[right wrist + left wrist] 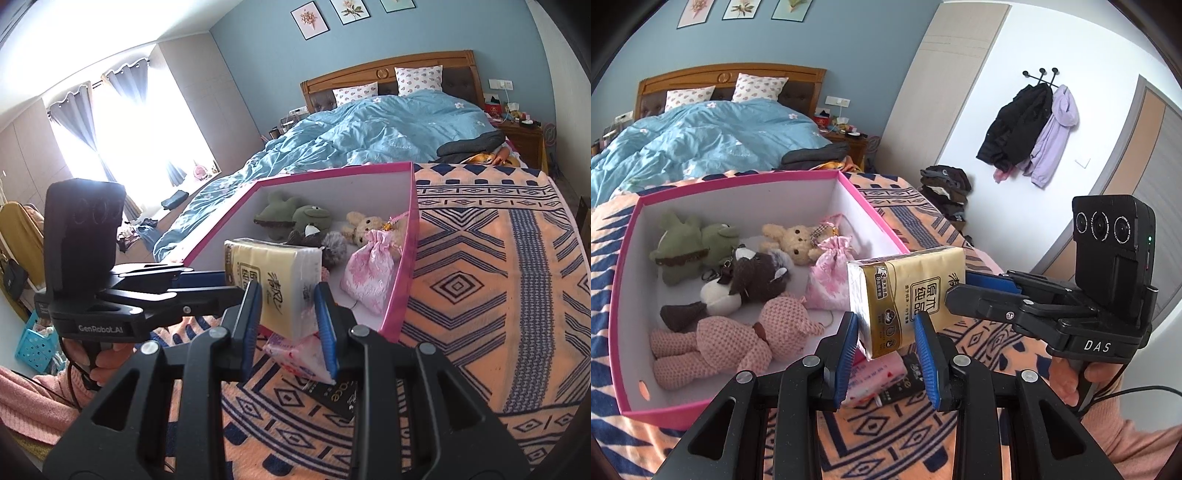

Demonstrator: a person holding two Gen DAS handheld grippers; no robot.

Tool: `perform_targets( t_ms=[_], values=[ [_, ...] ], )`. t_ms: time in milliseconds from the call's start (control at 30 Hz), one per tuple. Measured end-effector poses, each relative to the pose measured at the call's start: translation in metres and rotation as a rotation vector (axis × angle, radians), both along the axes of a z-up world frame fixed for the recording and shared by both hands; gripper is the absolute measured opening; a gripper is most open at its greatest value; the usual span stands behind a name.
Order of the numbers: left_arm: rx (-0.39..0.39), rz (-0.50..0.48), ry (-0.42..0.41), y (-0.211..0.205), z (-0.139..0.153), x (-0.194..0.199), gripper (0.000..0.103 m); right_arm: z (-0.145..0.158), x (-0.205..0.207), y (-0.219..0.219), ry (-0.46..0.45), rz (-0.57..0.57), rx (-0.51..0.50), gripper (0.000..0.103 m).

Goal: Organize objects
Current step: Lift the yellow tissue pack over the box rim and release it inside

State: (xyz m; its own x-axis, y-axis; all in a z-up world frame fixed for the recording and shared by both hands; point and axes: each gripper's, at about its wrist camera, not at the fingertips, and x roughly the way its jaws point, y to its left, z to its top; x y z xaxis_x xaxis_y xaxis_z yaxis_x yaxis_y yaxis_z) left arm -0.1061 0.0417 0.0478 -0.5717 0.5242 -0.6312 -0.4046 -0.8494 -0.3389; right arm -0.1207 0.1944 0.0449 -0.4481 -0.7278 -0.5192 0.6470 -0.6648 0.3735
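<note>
Both tongs, left tongs [890, 341] and right tongs [290, 314], are clamping one tissue pack [905, 295]; only the left view is showing the pink knitted doll [738, 339], and the pack is hiding it in the right view.

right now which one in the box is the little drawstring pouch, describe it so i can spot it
Find the pink-edged box on the orange patterned blanket at the foot of the bed. Inside, against its right-hand wall and beside the cream bunny, lies the drawstring pouch. It is the only thing there that is not a plush toy: pale pink floral fabric gathered at the neck.

Blue floral duvet [701, 140] rumpled on the bed, two dotted pillows [759, 86] against the wooden headboard [731, 75], jackets [1030, 129] hanging on wall hooks.
</note>
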Motion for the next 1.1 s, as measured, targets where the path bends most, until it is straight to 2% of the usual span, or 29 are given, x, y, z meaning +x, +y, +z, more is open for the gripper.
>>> perform_targets(
  t_ms=[700, 1100],
  values=[
    [0.029, -0.009, -0.149, 0.001, -0.029, -0.039, 0.031, -0.021, -0.036, -0.006, -0.103, -0.021, 0.078, 0.033],
    [-0.009, -0.001, -0.217, 0.009, -0.045, -0.057, 0.031, -0.026, -0.040, -0.012, -0.115, -0.068, 0.150, 0.033]
  ],
)
